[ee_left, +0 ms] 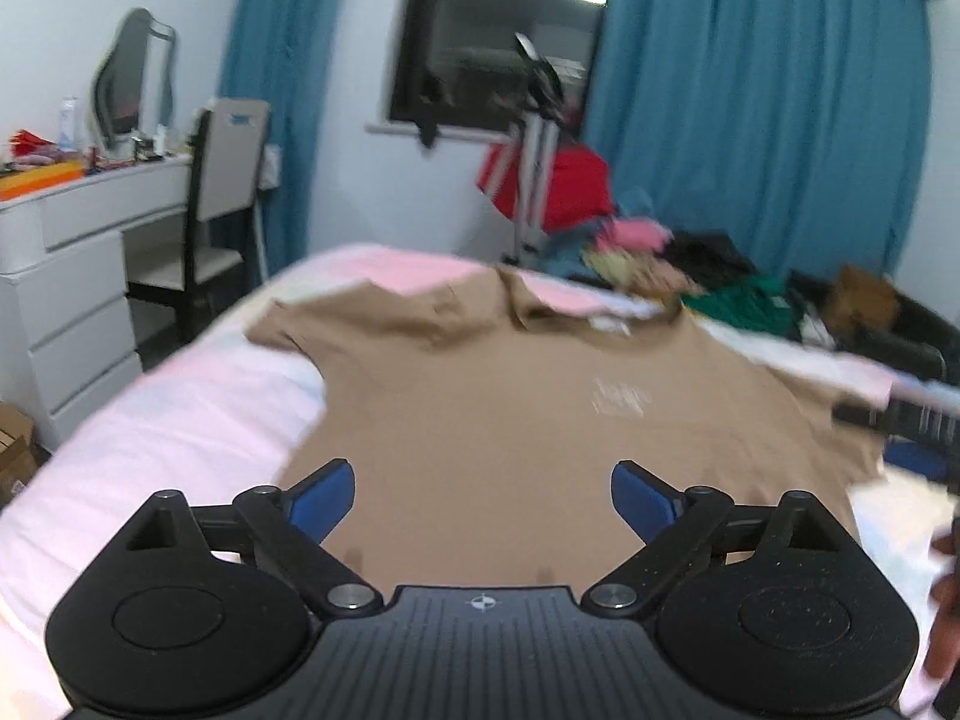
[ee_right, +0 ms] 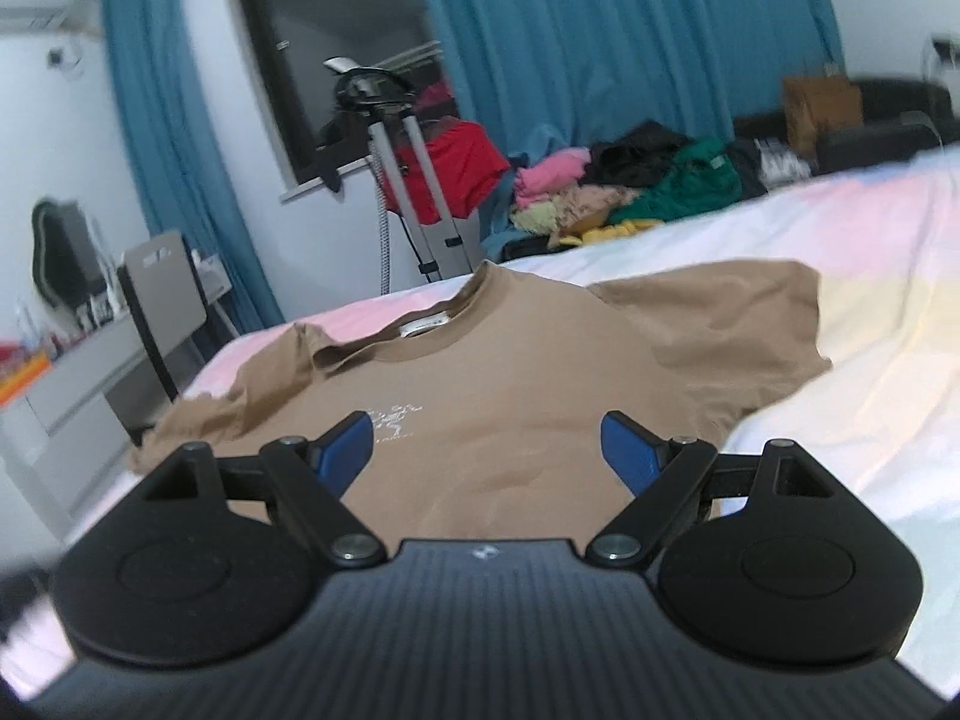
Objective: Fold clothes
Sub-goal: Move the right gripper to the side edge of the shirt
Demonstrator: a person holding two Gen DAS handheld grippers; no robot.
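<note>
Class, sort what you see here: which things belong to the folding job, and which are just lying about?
Job:
- tan short-sleeved cotton T-shirt
- pink and white bedsheet
- heap of mixed coloured clothes

Lying about:
- white dressing table
- grey-backed chair
- blue curtains

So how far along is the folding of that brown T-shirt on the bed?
Done: the brown T-shirt is spread front-up on the bed, both sleeves out, though the collar side is rumpled. In hand: nothing; the left gripper and right gripper both stand open above the shirt's lower part, gripping no cloth. Left: every fold of this shirt, and the pile of clothes beyond the bed is unfolded.
</note>
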